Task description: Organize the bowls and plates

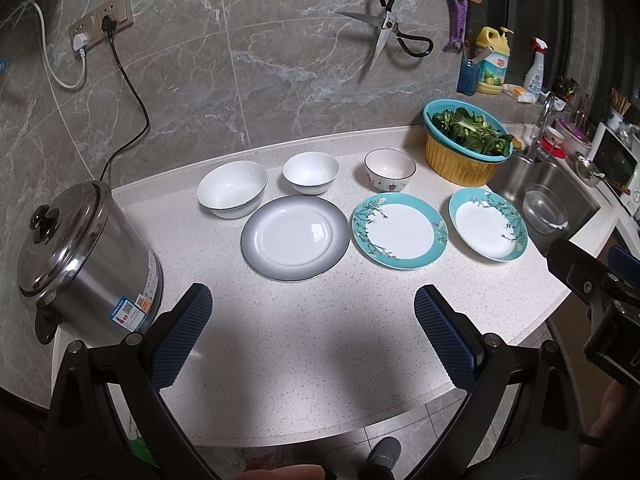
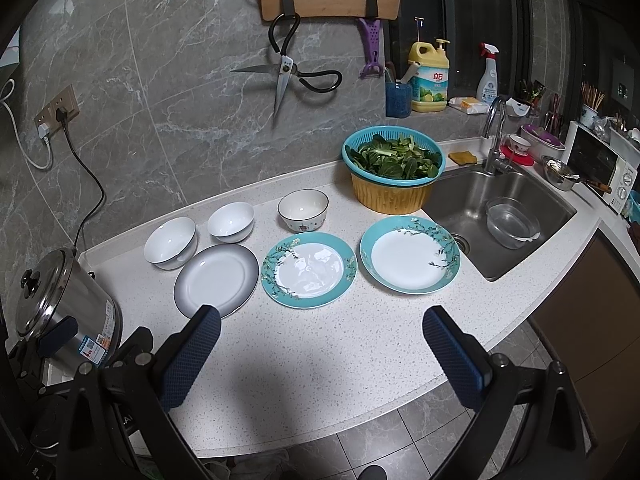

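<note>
Across the middle of both frames, the crockery is laid out on the white speckled table (image 1: pixel 320 340) in two neat rows, which reads as a starting layout: nothing is stacked yet. The upper row holds three bowls: a wide white bowl (image 1: pixel 232 189), a smaller white bowl (image 1: pixel 311 173) beside it, and a patterned bowl (image 1: pixel 390 175) with a dark rim further right. Just below them lie three plates: a grey-rimmed plate (image 1: pixel 295 237), a teal floral plate (image 1: pixel 399 230), and a deeper teal floral plate (image 1: pixel 487 224) nearest the sink (image 2: pixel 500 216). The grey plate's rim almost meets the wide bowl; the others sit slightly apart.

Both tools hang back over the bare lower part of the table, probably to survey before choosing a first piece. The left tongs (image 1: pixel 312 336) stand wide apart and empty; the right tongs (image 2: pixel 320 356) likewise gape open, holding nothing.

A steel pot (image 1: pixel 84 256) at centre left and a basket of greens (image 2: pixel 394 172) at upper right bracket the working area, so stacking like with like seems the sensible approach.
</note>
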Demonstrator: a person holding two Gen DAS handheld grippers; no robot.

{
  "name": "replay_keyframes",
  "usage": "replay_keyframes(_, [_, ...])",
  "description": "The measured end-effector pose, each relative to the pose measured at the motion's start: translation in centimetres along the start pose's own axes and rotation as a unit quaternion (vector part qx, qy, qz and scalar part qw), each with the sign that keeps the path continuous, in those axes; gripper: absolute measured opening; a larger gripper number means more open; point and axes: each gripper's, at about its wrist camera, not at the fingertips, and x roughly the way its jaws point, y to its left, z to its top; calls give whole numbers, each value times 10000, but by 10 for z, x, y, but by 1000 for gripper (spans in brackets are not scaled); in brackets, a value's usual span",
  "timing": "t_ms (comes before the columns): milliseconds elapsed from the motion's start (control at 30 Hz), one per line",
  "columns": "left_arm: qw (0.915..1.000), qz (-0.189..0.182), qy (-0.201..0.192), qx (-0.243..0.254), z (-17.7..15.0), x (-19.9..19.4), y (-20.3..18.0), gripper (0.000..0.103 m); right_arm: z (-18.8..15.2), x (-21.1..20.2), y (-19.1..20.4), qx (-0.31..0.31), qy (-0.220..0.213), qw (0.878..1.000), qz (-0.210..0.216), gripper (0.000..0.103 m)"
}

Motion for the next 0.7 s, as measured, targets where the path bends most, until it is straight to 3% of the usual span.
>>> replay_keyframes(700, [9996,-94,228,-97,7,30,10,103,2,15,4,37,107,9999,-61,103])
